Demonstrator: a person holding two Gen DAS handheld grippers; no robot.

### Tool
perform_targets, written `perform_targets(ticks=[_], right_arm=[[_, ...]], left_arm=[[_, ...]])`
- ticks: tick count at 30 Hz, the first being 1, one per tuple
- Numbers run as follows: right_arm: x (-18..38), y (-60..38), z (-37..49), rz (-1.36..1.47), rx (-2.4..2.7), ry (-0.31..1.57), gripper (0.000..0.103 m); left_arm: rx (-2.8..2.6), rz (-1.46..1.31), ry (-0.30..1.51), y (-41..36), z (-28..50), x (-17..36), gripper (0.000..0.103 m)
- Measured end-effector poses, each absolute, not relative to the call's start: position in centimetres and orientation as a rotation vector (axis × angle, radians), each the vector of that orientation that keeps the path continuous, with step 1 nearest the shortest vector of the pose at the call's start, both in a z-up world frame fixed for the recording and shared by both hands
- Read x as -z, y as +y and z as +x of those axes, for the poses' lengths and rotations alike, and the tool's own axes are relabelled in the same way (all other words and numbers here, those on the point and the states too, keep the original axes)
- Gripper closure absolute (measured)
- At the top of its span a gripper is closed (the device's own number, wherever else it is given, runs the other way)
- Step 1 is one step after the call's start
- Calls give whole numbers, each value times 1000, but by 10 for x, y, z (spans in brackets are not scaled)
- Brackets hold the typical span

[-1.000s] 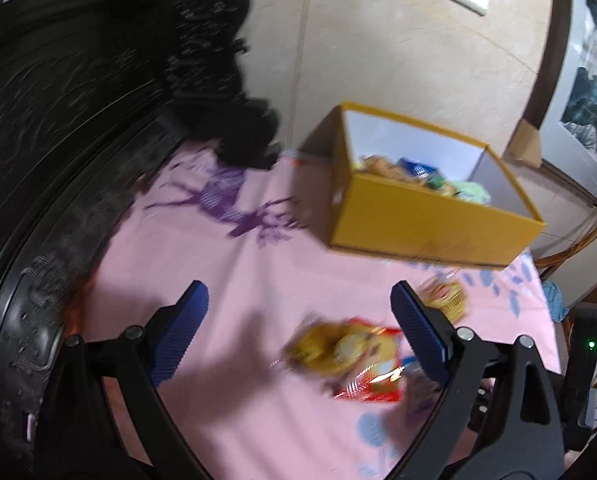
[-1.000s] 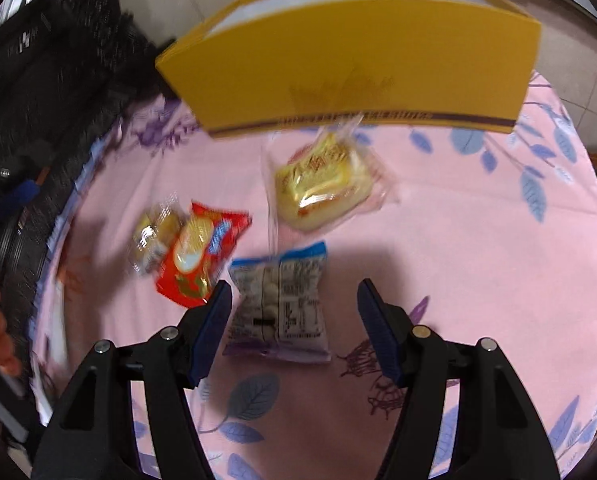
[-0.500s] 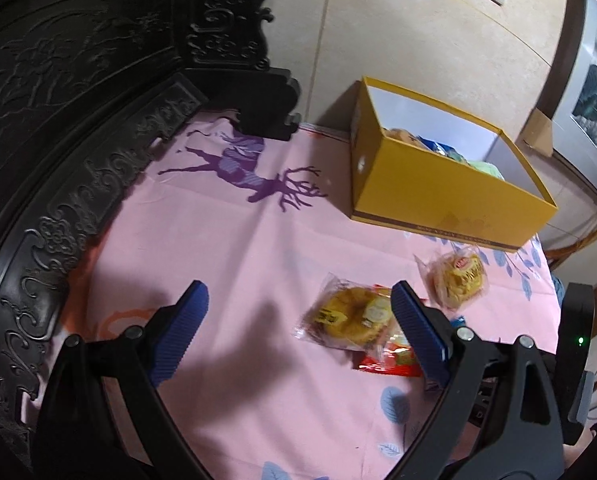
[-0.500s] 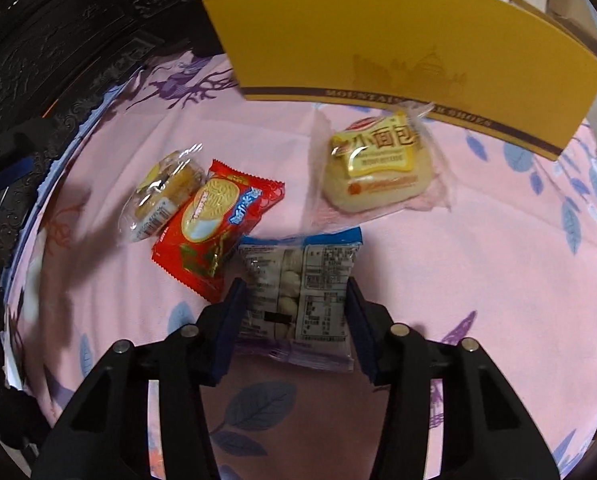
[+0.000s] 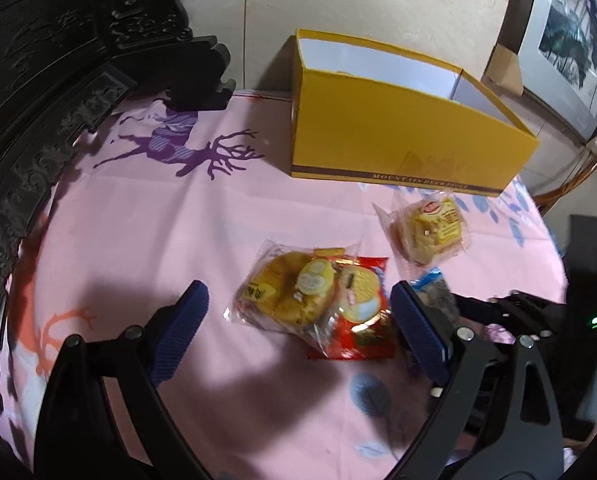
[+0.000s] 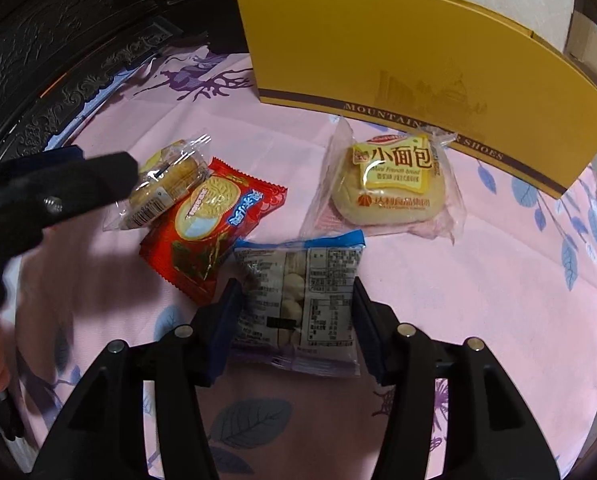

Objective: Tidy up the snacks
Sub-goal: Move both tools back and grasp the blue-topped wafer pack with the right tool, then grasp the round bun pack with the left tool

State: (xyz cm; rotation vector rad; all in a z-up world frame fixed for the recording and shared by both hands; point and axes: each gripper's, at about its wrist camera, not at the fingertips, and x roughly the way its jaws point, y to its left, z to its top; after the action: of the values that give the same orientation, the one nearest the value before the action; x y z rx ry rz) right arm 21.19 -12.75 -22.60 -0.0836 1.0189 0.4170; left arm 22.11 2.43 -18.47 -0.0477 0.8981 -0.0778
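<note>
A round table covered in a pink cloth [image 6: 478, 280] holds four wrapped snacks in front of an open yellow box [image 6: 398, 52], which stands at the far side of the table.

The right gripper [image 6: 294, 316] sits low over a clear packet with a blue top edge [image 6: 298, 300], its printed back facing up. The two fingers stand on either side of the packet, touching or nearly touching its edges; whether they press it yet cannot be told.

The left gripper [image 5: 298, 324] is wide open, hovering over a clear-wrapped yellow cake [image 5: 286, 292] that lies partly on a red biscuit packet [image 5: 362, 316]. A wrapped bun [image 6: 390, 184] lies just before the box's front wall.

The blue-topped packet looks light and soft, with small loose pieces inside thin, slick film. It will likely crumple and could slip from a shallow hold, so squeezing across its middle, gently enough not to crush the contents, seems the safest grip. The cake looks equally squashy and best held across its body.
</note>
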Motion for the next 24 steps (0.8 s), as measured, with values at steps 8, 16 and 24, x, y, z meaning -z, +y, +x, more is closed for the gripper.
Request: perform_targets(ticks=[8,16,24], right_arm=[[225,-134,206,-68,-430,1011,51],[225,-137,205,-64,-434,1005,51],[223,-147,204,-6,-423,1026,56]], left_arm=[[122,-69,935,29,245,215,9],[162,-144,955,37,247,227,32],[190,-164,934,36,234,217,46]])
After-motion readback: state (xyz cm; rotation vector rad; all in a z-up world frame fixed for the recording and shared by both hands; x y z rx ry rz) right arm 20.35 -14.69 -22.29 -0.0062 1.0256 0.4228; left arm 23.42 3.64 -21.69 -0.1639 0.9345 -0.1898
